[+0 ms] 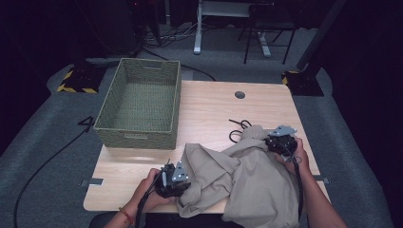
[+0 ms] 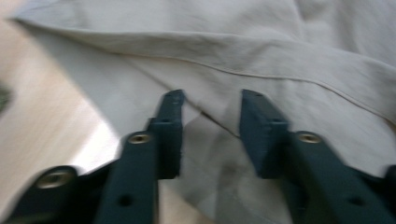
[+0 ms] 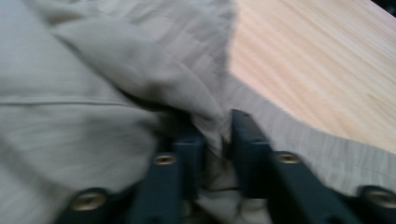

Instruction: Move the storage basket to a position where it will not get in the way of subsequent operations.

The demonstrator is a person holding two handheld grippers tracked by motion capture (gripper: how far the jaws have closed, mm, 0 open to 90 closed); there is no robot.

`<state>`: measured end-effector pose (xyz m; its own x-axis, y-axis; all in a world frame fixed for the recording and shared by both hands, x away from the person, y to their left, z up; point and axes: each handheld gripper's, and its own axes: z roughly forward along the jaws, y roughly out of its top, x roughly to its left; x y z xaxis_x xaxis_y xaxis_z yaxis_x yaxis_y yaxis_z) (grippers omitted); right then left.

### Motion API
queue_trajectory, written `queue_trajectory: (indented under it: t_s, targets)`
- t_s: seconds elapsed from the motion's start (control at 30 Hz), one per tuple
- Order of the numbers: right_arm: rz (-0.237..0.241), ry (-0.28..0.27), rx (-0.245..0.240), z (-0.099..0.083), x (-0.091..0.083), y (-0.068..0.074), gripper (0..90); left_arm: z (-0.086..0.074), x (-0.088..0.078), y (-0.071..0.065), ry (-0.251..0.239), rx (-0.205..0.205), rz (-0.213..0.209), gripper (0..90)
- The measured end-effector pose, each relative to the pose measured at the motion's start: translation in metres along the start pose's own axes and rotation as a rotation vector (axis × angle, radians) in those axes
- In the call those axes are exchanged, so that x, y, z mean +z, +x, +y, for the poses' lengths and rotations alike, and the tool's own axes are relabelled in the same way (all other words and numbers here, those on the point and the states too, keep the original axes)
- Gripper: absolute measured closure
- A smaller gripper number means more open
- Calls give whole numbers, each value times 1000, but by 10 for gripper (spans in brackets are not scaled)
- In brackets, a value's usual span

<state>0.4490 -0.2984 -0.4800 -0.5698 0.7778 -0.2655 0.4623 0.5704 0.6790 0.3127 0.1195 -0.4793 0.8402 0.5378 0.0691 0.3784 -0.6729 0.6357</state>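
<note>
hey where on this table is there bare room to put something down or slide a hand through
Bare wood lies between the woven basket and the table's right edge, around the round hole. A narrower strip runs along the near left edge, below the basket. The near right is crowded: the beige garment, its black drawstring and both claws, left and right.

One garment [image 1: 247, 175], one basket [image 1: 142, 102], two claws [image 1: 183, 185].

The beige garment [image 1: 247, 180] runs off the bottom edge, hiding the table's [image 1: 209, 104] near edge.

Basket [image 1: 140, 105] left of cloth [image 1: 237, 180] (both on table [image 1: 209, 104])
</note>
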Motion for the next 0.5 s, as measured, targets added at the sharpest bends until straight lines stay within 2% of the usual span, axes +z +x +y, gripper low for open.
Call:
queue_trajectory:
  t_s: [0.1,0.2,0.3,0.37,0.5]
  targets:
    - [14,-45,63,7,-13,-7,534,3,-8,10,-60,-60,23,480]
    - [39,-97,93,15,-29,-8,479,7,-8,18,-80,-87,23,402]
    - [50,-136,75,27,-41,-1,395,12,0,20,-63,-100,54,303]
    - [70,-150,66,36,-43,7,337,13,7,21,-57,-103,56,259]
    - [104,-124,32,49,-33,22,295,12,21,24,-21,-109,58,219]
